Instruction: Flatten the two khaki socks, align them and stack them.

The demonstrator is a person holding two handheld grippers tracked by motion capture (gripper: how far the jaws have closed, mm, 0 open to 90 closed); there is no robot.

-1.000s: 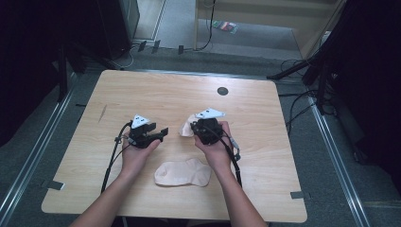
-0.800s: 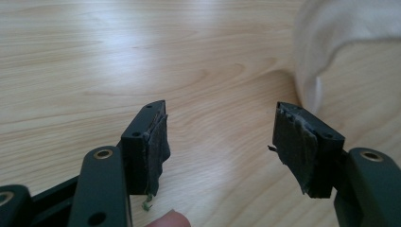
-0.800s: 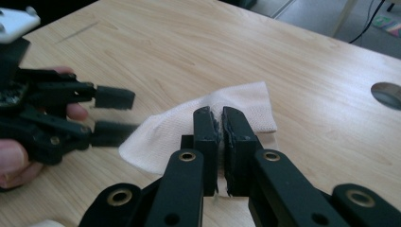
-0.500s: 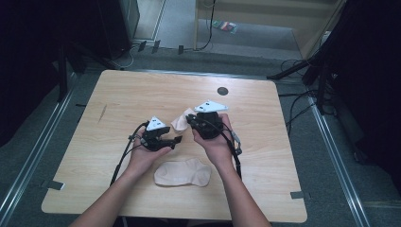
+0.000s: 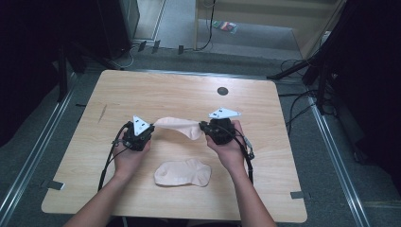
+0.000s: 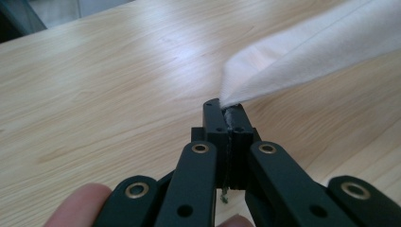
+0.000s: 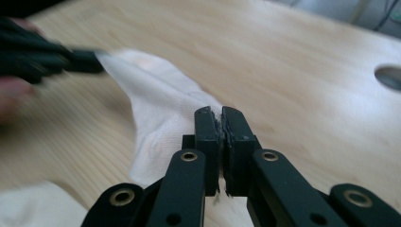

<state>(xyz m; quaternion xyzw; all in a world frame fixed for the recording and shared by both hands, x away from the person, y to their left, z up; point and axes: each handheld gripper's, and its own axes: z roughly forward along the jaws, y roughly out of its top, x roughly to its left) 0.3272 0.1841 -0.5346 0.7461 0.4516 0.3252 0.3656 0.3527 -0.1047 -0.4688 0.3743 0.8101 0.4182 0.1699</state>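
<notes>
Stretching sock (image 5: 178, 126) | left gripper (image 5: 147, 133) jaws just clamped its end | right gripper (image 5: 206, 128) gripped opposite end | second sock (image 5: 182, 173) lay below, likely pairing next

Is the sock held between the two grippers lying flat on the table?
No, the held sock hangs stretched between the left gripper and right gripper.

Light wooden surface (image 5: 142, 90) with rounded corners and a small dark round hole (image 5: 222, 91) near its far edge. Grey carpeted floor (image 5: 331, 189) all around, with metal rails (image 5: 28, 161) along both sides. Black cables (image 5: 298, 101) trailing across the floor at the right. Dark stands and black curtains at the far left and right. Pale wooden panelling (image 5: 265, 12) beyond. Soft, even overhead light.
</notes>
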